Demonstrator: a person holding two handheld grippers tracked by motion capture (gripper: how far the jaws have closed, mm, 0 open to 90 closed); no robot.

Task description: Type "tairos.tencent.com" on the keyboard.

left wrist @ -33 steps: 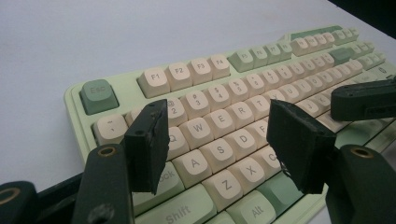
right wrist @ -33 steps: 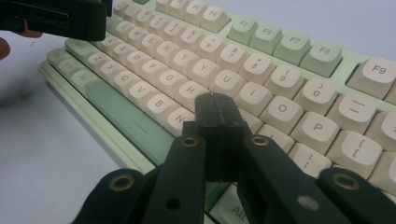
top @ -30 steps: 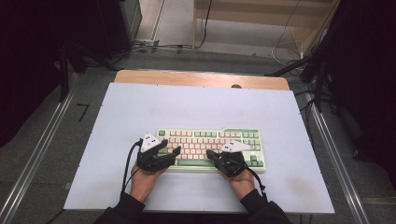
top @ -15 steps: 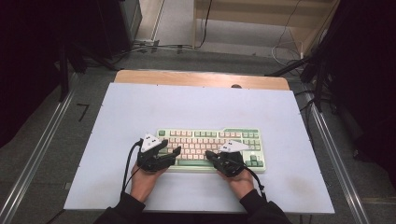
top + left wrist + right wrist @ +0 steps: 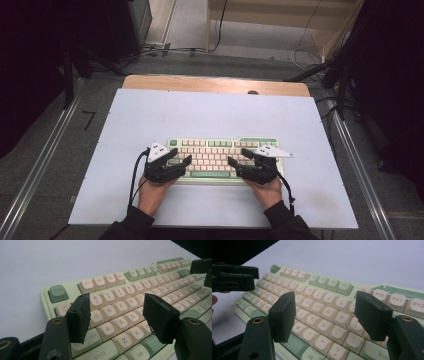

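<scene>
dark floor and cables frame the pale table (image 5: 215, 120) in the high view, and low in the middle of the frame lies the green and cream keyboard (image 5: 222, 150), flat and square to the near edge. at its lower left corner sits the left gripper (image 5: 186, 161), jaws spread, tips over the leftmost keys with nothing between them. at the lower right corner, the right gripper (image 5: 237, 162) has just been opening its jaws, nothing caught between them either. both hands come up from the bottom edge, one at each end of the keyboard.

over to the left gripper view: the left gripper (image 5: 117, 315) looks along its two black jaws, set wide apart, hovering above the keyboard (image 5: 120, 307) around the q, w, a, s keys. i cannot tell whether the tips touch the caps. the right gripper (image 5: 202, 270) peeks in at the upper right.

now the right gripper view: the right gripper (image 5: 324, 315) has its jaws parted, the keyboard (image 5: 322, 302) running across the centre beneath them, letter keys showing in the gap. the left gripper (image 5: 234, 277) sits at the upper left.
</scene>
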